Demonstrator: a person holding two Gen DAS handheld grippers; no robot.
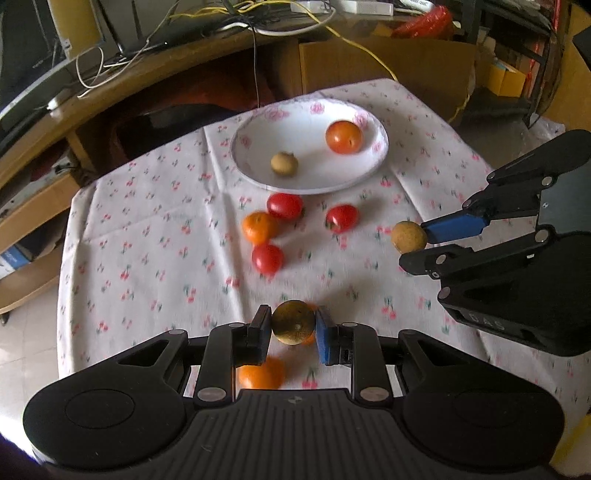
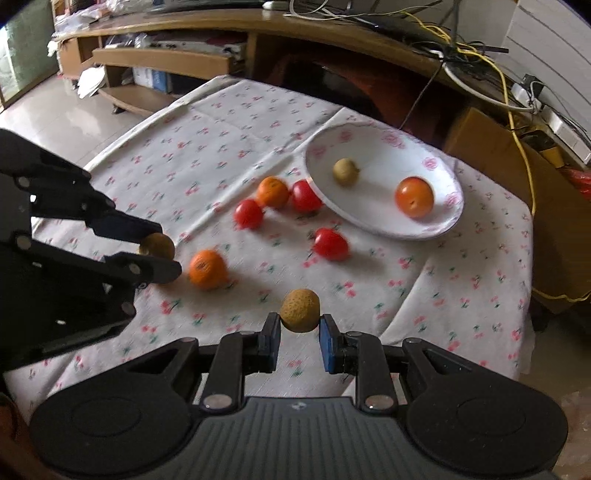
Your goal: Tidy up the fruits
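Observation:
My left gripper (image 1: 293,322) is shut on a brownish-yellow round fruit (image 1: 293,314), held above the cherry-print cloth. My right gripper (image 2: 300,322) is shut on a tan round fruit (image 2: 300,308); in the left wrist view it comes in from the right. A white flowered plate (image 1: 258,140) at the far side holds an orange-red fruit (image 1: 343,137) and a small tan fruit (image 1: 284,164). In front of the plate three red tomatoes (image 1: 285,206) and an orange (image 1: 258,227) lie on the cloth. Another orange (image 2: 207,268) lies nearer, below the left gripper.
The cloth-covered table (image 2: 229,122) drops off at its edges to a tiled floor (image 2: 55,107). Behind it runs a curved wooden desk (image 2: 332,29) with cables, and a cardboard box (image 1: 388,70) stands beyond the plate.

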